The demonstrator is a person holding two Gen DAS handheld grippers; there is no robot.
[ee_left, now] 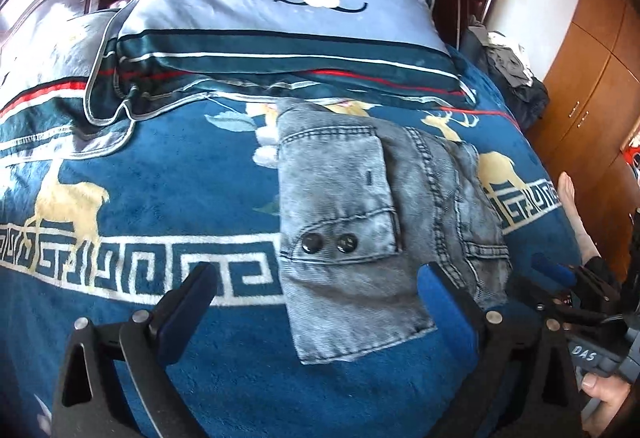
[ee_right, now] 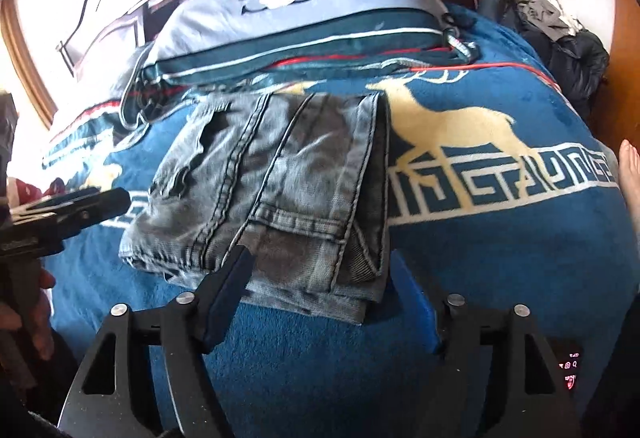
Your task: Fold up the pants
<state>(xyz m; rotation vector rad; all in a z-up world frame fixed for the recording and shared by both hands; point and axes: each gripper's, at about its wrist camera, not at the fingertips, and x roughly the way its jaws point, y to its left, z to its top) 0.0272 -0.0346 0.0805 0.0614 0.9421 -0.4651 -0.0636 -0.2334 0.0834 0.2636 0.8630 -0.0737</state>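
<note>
Lying folded on blanket (ee_left: 160,197), pants (ee_left: 352,205) — pillow (ee_left: 280,21) beyond, grippers spread.

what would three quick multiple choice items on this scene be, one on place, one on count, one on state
1. Where do the jeans lie?
A. on the blue blanket, in front of the pillow
B. on top of the pillow
C. on the floor

2. How many dark snap buttons show on the jeans?
A. none
B. two
C. five

3. In what state are the jeans?
A. spread out flat at full length
B. hanging from a gripper
C. folded into a compact stack

Answers:
1 A, denim rests on the blanket below the pillow.
2 B, two sit side by side in the left wrist view.
3 C, layers lie stacked; the left gripper and right gripper are open.
</note>
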